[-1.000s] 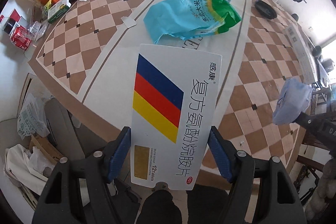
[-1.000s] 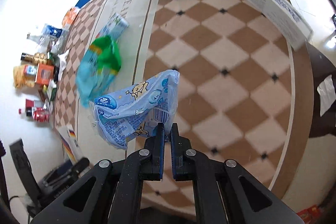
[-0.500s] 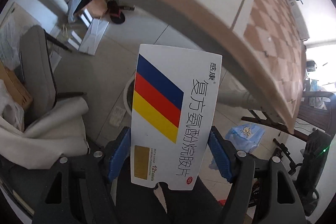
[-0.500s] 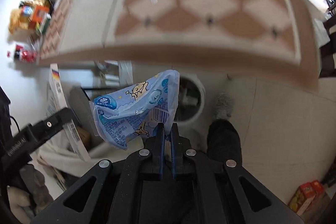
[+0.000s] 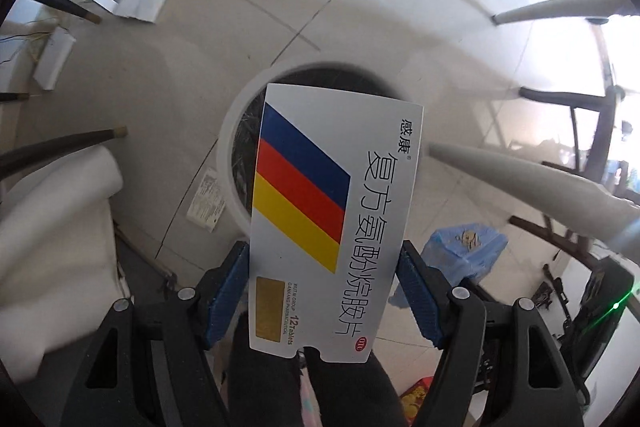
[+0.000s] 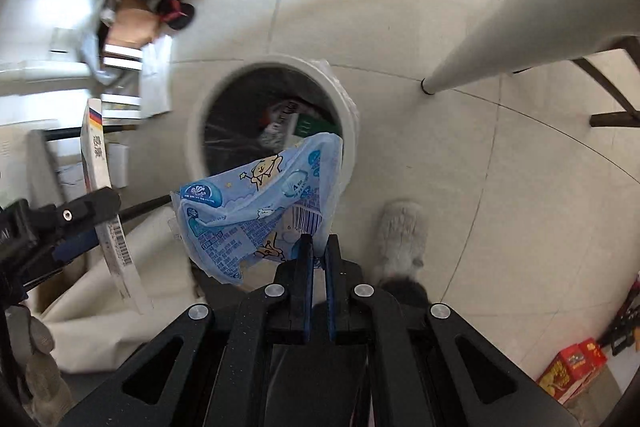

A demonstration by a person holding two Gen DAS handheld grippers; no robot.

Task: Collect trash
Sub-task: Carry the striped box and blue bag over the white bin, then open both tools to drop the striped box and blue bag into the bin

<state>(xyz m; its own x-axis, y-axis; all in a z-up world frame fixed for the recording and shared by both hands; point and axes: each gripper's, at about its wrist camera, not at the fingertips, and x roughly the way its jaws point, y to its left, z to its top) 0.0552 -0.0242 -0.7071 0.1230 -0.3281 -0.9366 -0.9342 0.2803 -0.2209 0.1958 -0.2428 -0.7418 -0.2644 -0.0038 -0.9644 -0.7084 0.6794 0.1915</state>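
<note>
My left gripper is shut on a white medicine box with blue, red and yellow stripes, held above a round white trash bin on the floor. My right gripper is shut on a crumpled blue tissue wrapper, held above the near rim of the same bin, which holds other trash. The wrapper also shows in the left wrist view, and the medicine box shows in the right wrist view at the left.
White table legs and dark chair legs stand around the bin on the tiled floor. A white cloth lies at the left. Boxes and shoes clutter the far left. A red box sits lower right.
Both grippers have swung down from over the checkered table to point at the floor, and now hold their items over the trash bin. Both grips are unchanged.
</note>
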